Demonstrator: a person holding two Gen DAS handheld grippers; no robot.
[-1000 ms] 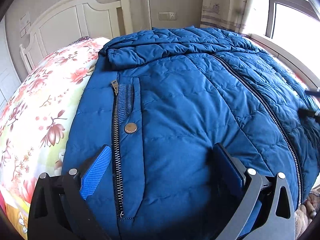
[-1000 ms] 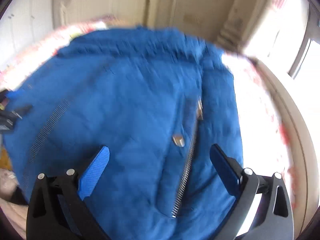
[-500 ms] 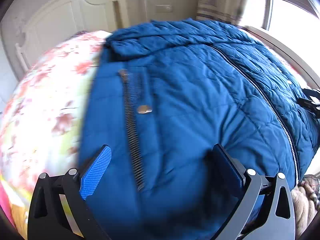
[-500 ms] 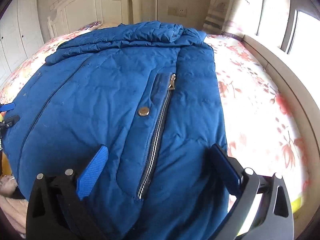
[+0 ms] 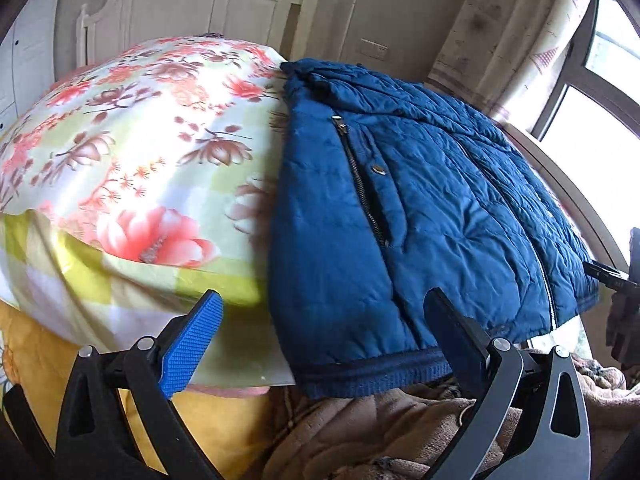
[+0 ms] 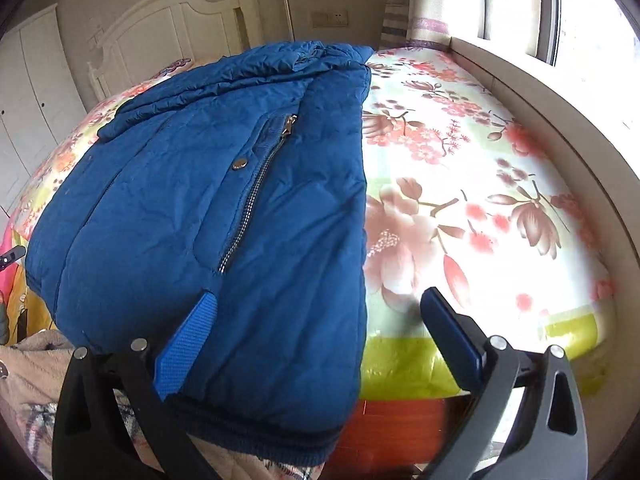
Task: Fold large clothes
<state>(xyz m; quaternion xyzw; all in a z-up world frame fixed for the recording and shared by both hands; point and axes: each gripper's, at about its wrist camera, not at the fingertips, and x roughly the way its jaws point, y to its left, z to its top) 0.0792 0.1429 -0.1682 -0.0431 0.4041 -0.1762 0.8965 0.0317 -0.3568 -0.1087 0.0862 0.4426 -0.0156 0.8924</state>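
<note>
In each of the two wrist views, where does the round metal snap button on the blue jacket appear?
Left wrist view: the snap button sits a little right of centre, just right of the pocket zipper on the blue jacket.
Right wrist view: the snap button sits left of centre, just left of the pocket zipper.
Shared landmark: the white headboard behind the bed.

Puffy quilted jacket (image 5: 440, 208) looks like matt nylon with metal zips; floral bedsheet (image 6: 480, 200) is smooth, slightly shiny cloth.

Both wrist views face the headboard, sharing the jacket (image 5: 420, 216) from the foot.
</note>
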